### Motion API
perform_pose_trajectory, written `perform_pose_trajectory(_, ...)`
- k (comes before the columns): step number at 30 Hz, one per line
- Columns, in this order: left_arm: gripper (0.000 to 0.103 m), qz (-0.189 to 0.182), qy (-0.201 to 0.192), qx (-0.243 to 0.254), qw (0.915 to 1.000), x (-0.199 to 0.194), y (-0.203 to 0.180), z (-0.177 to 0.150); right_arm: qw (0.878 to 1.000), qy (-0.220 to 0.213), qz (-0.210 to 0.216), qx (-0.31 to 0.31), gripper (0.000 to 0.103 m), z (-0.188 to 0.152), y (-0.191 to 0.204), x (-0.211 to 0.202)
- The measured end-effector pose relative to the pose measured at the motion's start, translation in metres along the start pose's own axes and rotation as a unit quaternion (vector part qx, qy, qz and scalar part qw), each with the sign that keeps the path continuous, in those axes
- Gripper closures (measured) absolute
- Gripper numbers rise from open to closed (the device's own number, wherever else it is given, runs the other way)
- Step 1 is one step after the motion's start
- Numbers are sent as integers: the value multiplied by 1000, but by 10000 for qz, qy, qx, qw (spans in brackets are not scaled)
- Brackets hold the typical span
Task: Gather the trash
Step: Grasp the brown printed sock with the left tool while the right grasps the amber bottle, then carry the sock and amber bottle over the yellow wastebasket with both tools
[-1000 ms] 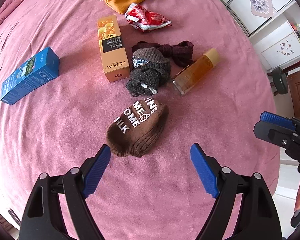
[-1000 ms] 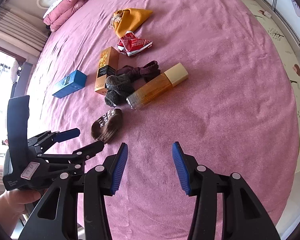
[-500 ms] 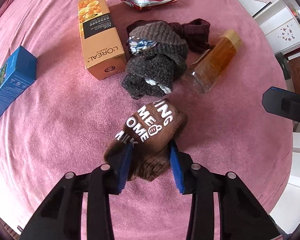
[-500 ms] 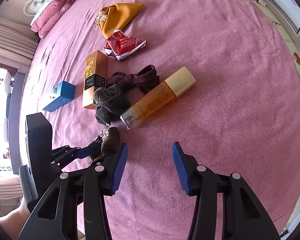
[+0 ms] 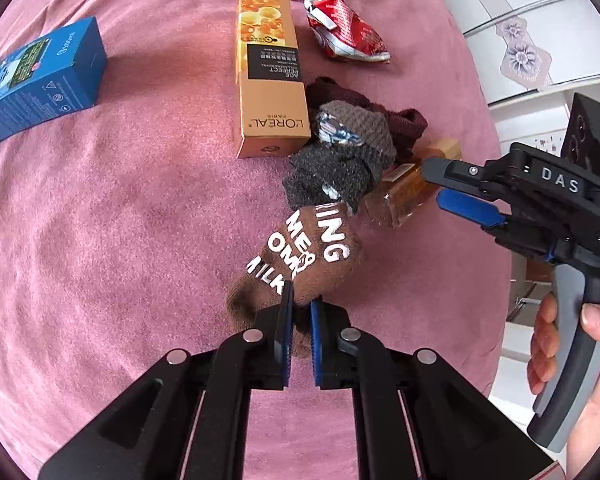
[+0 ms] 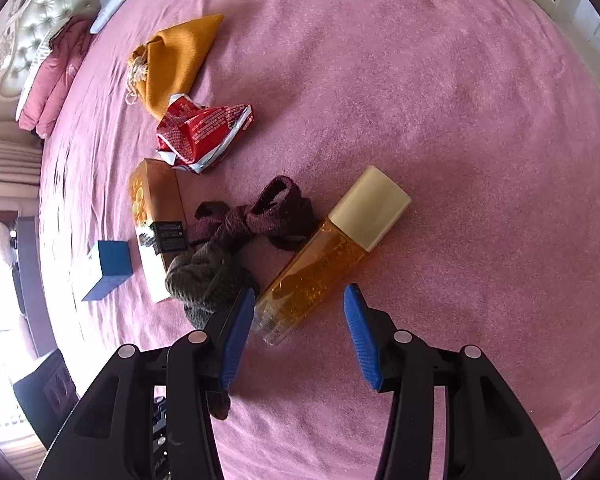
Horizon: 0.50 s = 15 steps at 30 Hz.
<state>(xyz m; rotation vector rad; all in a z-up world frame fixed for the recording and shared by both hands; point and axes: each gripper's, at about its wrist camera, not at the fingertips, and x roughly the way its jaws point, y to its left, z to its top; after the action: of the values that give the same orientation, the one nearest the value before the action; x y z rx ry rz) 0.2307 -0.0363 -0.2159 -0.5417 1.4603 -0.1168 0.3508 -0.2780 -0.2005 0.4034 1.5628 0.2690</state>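
Left gripper (image 5: 300,312) pinched shut on brown lettered sock (image 5: 304,256) on pink bed (image 5: 120,240). Beyond the sock: grey socks (image 5: 332,168), L'Oreal box (image 5: 270,80), red wrapper (image 5: 344,32). Right gripper (image 5: 440,184) open over amber bottle (image 5: 400,200), right of sock.

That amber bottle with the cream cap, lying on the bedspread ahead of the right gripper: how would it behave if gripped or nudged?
The amber bottle looks rigid, clear-walled and nearly full, so probably heavy for its size. Its smooth walls may slip between the right gripper pads. Its flat faces and squarish cap suggest it would slide rather than roll on the soft bedspread.
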Motion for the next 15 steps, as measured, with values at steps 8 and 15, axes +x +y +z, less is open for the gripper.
perform_pose_trajectory(8,95,-12,-4,-156,9999,-8,-2,9,9970,252,67,733,63,11,-20,22)
perform_pose_trajectory(15,95,-20,103,-285,9995,-1,-26,1,9979,414,333,383,70,-10,-40,5)
